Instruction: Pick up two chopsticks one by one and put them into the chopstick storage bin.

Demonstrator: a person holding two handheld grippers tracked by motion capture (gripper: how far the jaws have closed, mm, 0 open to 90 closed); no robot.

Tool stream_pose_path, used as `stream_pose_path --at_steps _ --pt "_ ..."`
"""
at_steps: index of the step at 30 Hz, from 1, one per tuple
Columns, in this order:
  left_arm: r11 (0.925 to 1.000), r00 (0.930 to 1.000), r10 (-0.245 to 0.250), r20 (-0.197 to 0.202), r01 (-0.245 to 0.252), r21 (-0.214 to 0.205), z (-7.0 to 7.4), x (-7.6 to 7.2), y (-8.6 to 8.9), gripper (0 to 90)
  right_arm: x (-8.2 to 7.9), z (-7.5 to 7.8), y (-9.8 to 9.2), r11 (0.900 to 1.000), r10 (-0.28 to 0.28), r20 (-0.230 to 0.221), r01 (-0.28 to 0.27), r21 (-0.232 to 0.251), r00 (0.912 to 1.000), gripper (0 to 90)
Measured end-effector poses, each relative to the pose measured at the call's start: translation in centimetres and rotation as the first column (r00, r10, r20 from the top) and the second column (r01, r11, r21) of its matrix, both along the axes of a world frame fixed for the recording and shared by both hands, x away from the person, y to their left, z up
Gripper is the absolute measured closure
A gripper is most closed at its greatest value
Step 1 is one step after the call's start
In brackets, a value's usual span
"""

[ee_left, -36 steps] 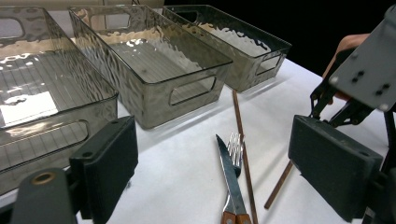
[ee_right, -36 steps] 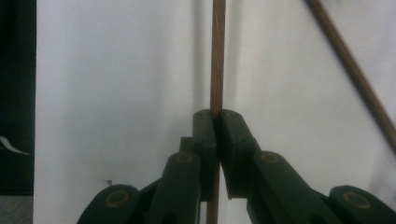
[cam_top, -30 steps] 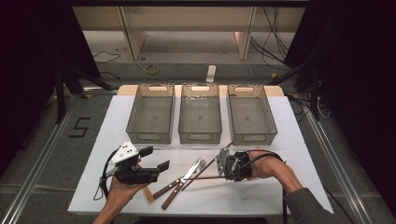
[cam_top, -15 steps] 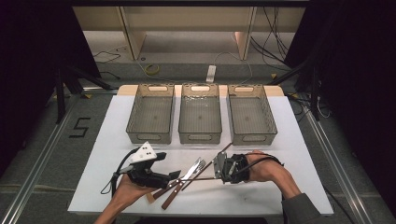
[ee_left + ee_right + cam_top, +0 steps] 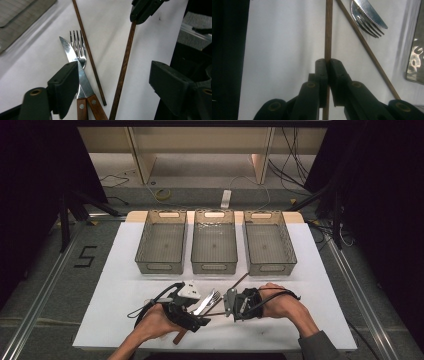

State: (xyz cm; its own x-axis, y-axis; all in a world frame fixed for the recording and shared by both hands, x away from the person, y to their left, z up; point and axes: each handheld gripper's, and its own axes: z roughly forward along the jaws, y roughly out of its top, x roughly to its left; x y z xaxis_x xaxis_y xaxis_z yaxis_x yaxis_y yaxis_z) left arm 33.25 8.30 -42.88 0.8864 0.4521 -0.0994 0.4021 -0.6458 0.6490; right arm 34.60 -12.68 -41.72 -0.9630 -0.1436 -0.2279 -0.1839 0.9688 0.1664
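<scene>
Right gripper [image 5: 231,303]: we see its jaws clenched on one wooden chopstick [image 5: 328,32]; in the right gripper view the stick runs straight up from between the two pads.
Held chopstick: in the left gripper view it slants up from the bottom edge to the right gripper's jaws at the top, seemingly lifted at that end above the white desk [image 5: 125,270].
Left gripper [image 5: 200,317]: we find its jaws released and wide apart; they have just been closing a little. The knife, the fork, the loose chopstick and the lower part of the held one all lie in the gap, but neither pad presses on them.
Knife [image 5: 75,62]: serrated blade, brown riveted handle, lying on the desk with its blade passing just behind the left pad in the left gripper view.
Fork [image 5: 79,50]: it lies under the knife's blade, tines fanning out beside the knife's tip, its own brown handle alongside the knife's.
Second chopstick [image 5: 87,50]: loose on the desk, just beside the fork, apart from both pads.
Trays [image 5: 214,242]: three clear trays in a row at the far side of the desk, well apart from the cutlery.
Hands: we see both forearms coming in from the near edge, the grippers close together.
</scene>
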Motion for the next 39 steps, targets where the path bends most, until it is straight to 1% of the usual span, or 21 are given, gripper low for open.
stream_pose_path --at_steps 2,5,6,7,8,9,12,14,16,18,21,24,26,29,30,31,32,34,35,36,39 --pt "0.9997 0.9997 -0.021 -0.015 0.021 0.008 0.1 0.0 -0.3 27.1 -0.2 0.0 0.2 1.0 -0.001 0.004 0.001 0.007 1.0 85.4" --pt "0.9981 0.9985 -0.049 -0.025 0.05 0.035 0.0 0.0 -1.0 29.5 -0.3 0.0 0.3 1.0 0.001 0.01 -0.001 0.003 1.0 85.4" --pt "0.9979 0.9985 -0.052 -0.019 0.052 0.039 0.0 0.0 -1.2 33.0 -0.5 0.2 0.4 1.0 0.01 0.022 -0.01 -0.002 0.9997 85.4" --pt "0.9974 0.9982 -0.057 -0.017 0.058 0.044 0.0 0.0 -1.3 33.0 -0.5 0.2 0.4 1.0 0.01 0.022 -0.01 -0.002 0.9997 85.4" --pt "0.9966 0.9977 -0.067 -0.015 0.067 0.047 -0.1 0.0 -1.4 37.5 -0.7 0.3 0.5 0.9999 0.013 0.027 -0.013 0.004 0.9996 85.4" --pt "0.9961 0.9973 -0.072 -0.01 0.073 0.049 -0.2 0.0 -1.6 37.5 -0.7 0.3 0.5 0.9999 0.013 0.027 -0.013 0.004 0.9996 85.4" --pt "0.9902 0.993 -0.118 0.008 0.117 0.076 -0.3 -0.2 -1.9 45.6 -0.9 0.5 0.6 0.9998 0.02 0.032 -0.02 0.007 0.9993 85.4" --pt "0.9867 0.9905 -0.137 0.018 0.134 0.091 -0.4 -0.5 -2.3 49.4 -0.9 0.5 0.7 0.9994 0.032 0.04 -0.032 0.01 0.9987 85.4" --pt "0.9823 0.9876 -0.156 0.021 0.152 0.108 -0.5 -0.6 -2.6 53.4 -1.1 0.5 0.8 0.9997 0.023 0.031 -0.023 0.006 0.9992 85.4" --pt "0.9806 0.9862 -0.163 0.027 0.159 0.114 -0.6 -0.6 -2.7 57.6 -1.1 0.5 0.9 0.9994 0.033 0.038 -0.033 0.003 0.9987 85.4" --pt "0.981 0.9858 -0.166 0.025 0.163 0.106 -0.6 -0.6 -2.8 62.7 -1.2 0.4 0.9 0.9991 0.043 0.04 -0.043 0.003 0.9983 85.4" --pt "0.9801 0.9851 -0.171 0.02 0.168 0.106 -0.6 -0.5 -2.9 67.2 -1.2 0.4 1.0 0.9993 0.038 0.037 -0.038 0.003 0.9986 85.4" --pt "0.9786 0.9843 -0.175 0.02 0.172 0.114 -0.7 -0.5 -2.9 69.6 -1.2 0.4 1.0 0.999 0.045 0.041 -0.045 -0.003 0.9981 85.4" --pt "0.9788 0.9838 -0.179 0.003 0.178 0.102 -0.8 -0.5 -3.0 73.2 -1.3 0.4 1.1 0.9991 0.043 0.035 -0.043 0.002 0.9984 85.4" --pt "0.9776 0.9833 -0.182 -0.004 0.182 0.106 -0.8 -0.5 -3.0 74.6 -1.3 0.4 1.1 0.9989 0.047 0.034 -0.047 0.001 0.9983 85.4" --pt "0.9759 0.9823 -0.187 -0.005 0.187 0.113 -0.8 -0.5 -3.1 75.4 -1.3 0.3 1.1 0.9984 0.055 0.039 -0.056 0.008 0.9977 85.4" --pt "0.9768 0.9832 -0.183 -0.005 0.182 0.112 -0.9 -0.5 -3.1 76.4 -1.3 0.3 1.2 0.9983 0.058 0.049 -0.058 0.004 0.9971 85.4" --pt "0.9763 0.9831 -0.183 -0.002 0.182 0.117 -0.9 -0.5 -3.1 79.1 -1.3 0.3 1.2 0.9975 0.07 0.051 -0.07 -0.002 0.9962 85.4" --pt "0.9766 0.9833 -0.182 -0.002 0.181 0.116 -0.9 -0.6 -3.1 80.8 -1.4 0.3 1.2 0.9979 0.064 0.037 -0.064 0.002 0.9972 85.4" --pt "0.9758 0.9826 -0.186 -0.001 0.184 0.118 -0.9 -0.5 -3.1 82.8 -1.4 0.3 1.2 0.9977 0.068 0.041 -0.068 -0.002 0.9968 85.3" --pt "0.9752 0.9823 -0.187 0.002 0.185 0.121 -0.8 -0.6 -3.1 83.9 -1.5 0.2 1.3 0.9975 0.07 0.048 -0.071 0.001 0.9964 85.2"
